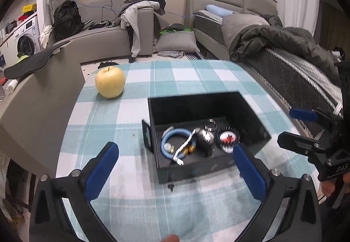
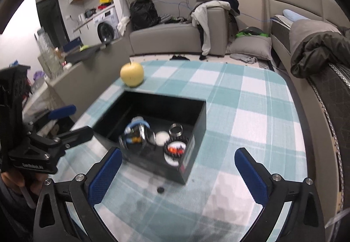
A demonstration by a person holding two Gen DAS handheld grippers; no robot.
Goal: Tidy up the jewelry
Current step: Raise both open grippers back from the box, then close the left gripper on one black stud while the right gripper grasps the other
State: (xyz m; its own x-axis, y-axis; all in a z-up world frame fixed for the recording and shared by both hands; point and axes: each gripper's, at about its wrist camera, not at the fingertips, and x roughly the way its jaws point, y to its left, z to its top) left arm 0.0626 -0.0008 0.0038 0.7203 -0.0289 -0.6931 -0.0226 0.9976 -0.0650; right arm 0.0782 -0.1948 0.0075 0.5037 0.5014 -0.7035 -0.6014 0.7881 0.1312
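Jewelry gathered inside open black rectangular box (image 1: 210,110) on teal-and-white checked counter (image 1: 140,80): blue ring-shaped bracelet (image 1: 172,134), silver metal watch (image 1: 204,135), toothed round hair clip (image 1: 227,139), perhaps more, blurred. Left hand-held gripper (image 1: 175,167) and right hand-held gripper (image 2: 178,172) both released, empty, hovering near box. Nothing loose outside except yellow apple (image 1: 110,82); task apparently near done.

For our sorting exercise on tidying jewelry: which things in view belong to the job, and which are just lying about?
Belongs to the job:
black box
blue bangle
silver ring
watch
round brooch

Just lying about:
apple
checked cloth
sofa
bed
washing machine
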